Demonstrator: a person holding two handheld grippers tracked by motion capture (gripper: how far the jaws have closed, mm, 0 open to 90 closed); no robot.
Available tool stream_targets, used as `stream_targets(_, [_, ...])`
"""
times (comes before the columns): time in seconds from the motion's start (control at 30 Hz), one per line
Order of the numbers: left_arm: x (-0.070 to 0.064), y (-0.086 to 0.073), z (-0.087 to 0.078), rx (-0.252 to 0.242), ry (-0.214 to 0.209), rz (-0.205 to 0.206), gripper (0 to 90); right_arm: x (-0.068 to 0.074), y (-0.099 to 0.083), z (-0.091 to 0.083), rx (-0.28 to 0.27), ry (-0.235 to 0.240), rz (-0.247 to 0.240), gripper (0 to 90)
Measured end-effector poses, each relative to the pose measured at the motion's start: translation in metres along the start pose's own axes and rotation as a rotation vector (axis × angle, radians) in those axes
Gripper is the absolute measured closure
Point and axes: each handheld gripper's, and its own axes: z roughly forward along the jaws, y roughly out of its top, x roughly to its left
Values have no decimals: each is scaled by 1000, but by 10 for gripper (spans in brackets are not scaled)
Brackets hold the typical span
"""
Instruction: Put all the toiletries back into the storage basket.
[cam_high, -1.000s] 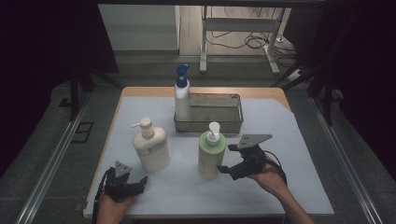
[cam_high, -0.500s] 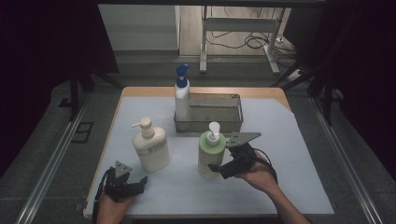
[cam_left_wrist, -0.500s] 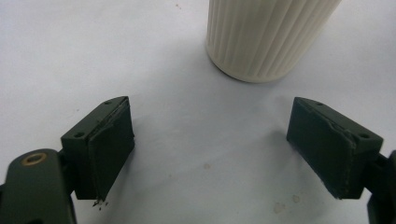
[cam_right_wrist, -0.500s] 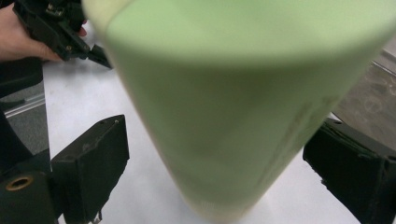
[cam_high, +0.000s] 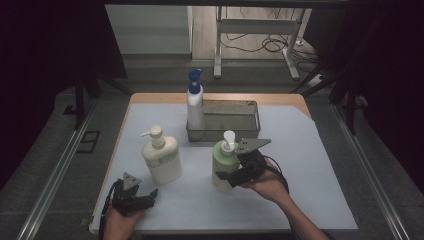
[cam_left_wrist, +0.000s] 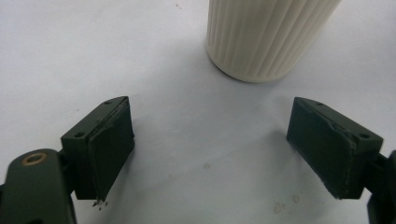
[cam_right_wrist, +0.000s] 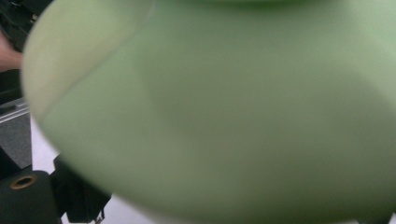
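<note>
The right gripper (cam_high: 231, 176) has its fingers around the green bottle (cam_high: 223, 162), standing on the bench (cam_high: 320, 200) near the wire basket (cam_high: 224, 120); whether they grip it I cannot tell. A low, loose hold could tip it (it looks top-heavy). The left gripper (cam_high: 135, 197) rests with fingers apart.

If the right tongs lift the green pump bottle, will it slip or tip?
The green pump bottle looks smooth and rounded, so it may slip between the right tongs. It stands tall and narrow, so a push near its white pump would probably tip it.
</note>
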Motion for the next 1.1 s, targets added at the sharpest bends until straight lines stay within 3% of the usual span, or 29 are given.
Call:
stream_targets(0.13, [0, 0, 0, 0, 0, 0, 147, 0, 0, -1, 3, -8, 1, 110])
stream_targets(0.37, [0, 0, 0, 1, -1, -1, 146, 4, 4, -3, 38, -19, -40, 121])
stream_targets(0.7, [0, 0, 0, 1, -1, 0, 147, -1, 10, -8, 57, -24, 5, 124])
stream_targets(1.1, [0, 0, 0, 1, -1, 0, 147, -7, 31, -18, 53, -48, 13, 124])
